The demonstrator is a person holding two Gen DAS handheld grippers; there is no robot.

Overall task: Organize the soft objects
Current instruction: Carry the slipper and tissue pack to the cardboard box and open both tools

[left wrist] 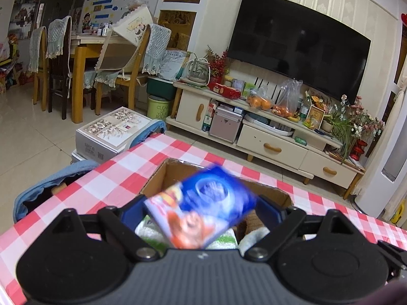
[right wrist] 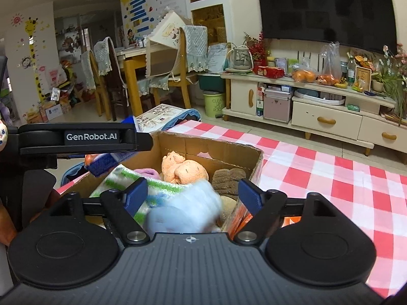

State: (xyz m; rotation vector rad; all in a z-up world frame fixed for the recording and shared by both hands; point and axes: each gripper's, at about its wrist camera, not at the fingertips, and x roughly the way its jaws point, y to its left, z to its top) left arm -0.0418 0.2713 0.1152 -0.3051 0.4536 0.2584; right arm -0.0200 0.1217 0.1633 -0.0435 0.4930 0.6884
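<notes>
A cardboard box (right wrist: 211,150) stands on the red-and-white checked tablecloth (right wrist: 318,178). It holds an orange plush toy (right wrist: 183,169), a green-striped towel (right wrist: 132,180), a brown knitted item (right wrist: 227,179) and a pink cloth (right wrist: 146,172). My left gripper (left wrist: 201,211) is open above the box (left wrist: 175,170); a blurred blue and orange tissue pack (left wrist: 201,206) sits loose between its fingers. My right gripper (right wrist: 192,194) is open over the box, with a blurred pale blue soft item (right wrist: 185,211) between its fingers. The left gripper (right wrist: 84,137) shows in the right wrist view.
A blue-rimmed bag (left wrist: 51,185) and a printed carton (left wrist: 112,129) stand beyond the table's left edge. A TV cabinet (left wrist: 267,137) and dining chairs (left wrist: 127,68) are behind. An orange package (right wrist: 241,216) leans at the box's right side.
</notes>
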